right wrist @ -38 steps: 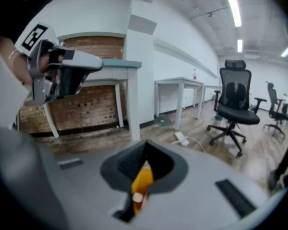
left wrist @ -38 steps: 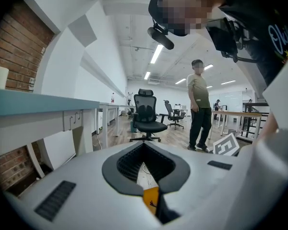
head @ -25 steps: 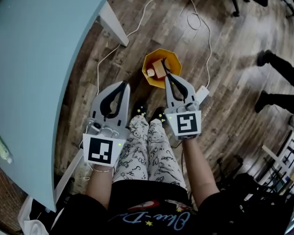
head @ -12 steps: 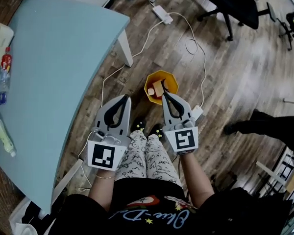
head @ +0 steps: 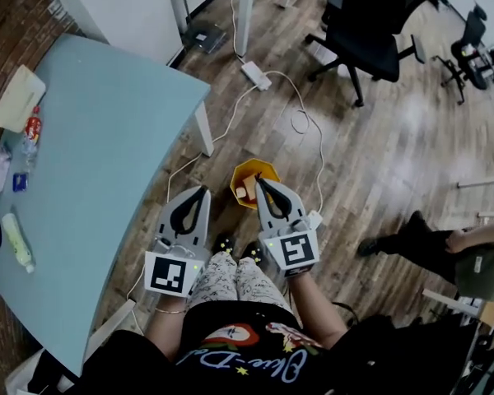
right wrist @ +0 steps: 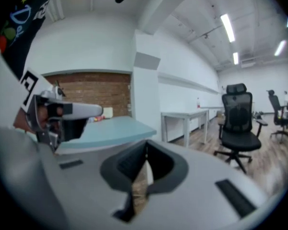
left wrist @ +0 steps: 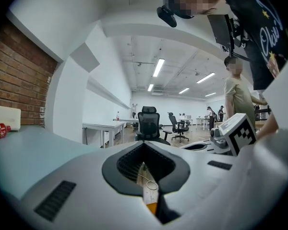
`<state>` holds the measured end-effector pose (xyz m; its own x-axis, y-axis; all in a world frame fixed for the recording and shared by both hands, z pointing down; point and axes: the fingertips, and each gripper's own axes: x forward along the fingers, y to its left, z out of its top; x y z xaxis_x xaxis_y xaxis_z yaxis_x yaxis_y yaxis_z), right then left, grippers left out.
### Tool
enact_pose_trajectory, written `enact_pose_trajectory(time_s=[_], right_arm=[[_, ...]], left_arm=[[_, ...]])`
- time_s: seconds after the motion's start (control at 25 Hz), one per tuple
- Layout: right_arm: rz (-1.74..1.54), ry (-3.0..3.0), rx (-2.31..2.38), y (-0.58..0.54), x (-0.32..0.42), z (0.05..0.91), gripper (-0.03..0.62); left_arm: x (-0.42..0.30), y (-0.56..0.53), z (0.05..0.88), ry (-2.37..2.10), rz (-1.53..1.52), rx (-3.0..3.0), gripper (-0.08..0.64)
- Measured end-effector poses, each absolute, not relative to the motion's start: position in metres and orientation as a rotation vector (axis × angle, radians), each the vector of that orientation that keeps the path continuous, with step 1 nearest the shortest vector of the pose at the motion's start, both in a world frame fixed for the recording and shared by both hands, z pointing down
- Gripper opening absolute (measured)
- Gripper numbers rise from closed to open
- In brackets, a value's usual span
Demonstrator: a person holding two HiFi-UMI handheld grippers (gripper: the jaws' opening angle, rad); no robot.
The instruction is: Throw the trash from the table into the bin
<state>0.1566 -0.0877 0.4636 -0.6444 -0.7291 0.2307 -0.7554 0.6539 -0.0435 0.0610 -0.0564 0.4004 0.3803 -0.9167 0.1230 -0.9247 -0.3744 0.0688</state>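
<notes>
Both grippers are over the person's legs. Left gripper [head: 202,192]: jaws together, nothing between them. Right gripper [head: 258,182]: jaws together, empty. In the head view its tips overlap the orange bin [head: 244,171] on the wood floor and hide part of it. Pale trash [head: 242,192] sits in the bin, partly covered, kind unclear. At the far left of the blue table [head: 107,163] are a white pouch [head: 20,97], a bottle [head: 32,127] and a green tube [head: 17,243]. The other bits there are too small to make out, and some are cut off at the frame edge.
</notes>
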Motion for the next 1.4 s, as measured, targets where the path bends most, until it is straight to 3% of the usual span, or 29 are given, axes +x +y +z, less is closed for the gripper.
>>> enact_pose_trajectory(time_s=[0.72, 1.4], right_arm=[[0.112, -2.816, 1.264, -0.065, 0.193, 0.325, 0.008], [0.029, -2.936, 1.136, -0.069, 0.194, 0.295, 0.008]], left_arm=[[0.124, -0.04, 0.307, -1.623, 0.058, 2.717, 0.011], [0.126, -0.042, 0.285, -1.764, 0.038, 2.701, 0.011]])
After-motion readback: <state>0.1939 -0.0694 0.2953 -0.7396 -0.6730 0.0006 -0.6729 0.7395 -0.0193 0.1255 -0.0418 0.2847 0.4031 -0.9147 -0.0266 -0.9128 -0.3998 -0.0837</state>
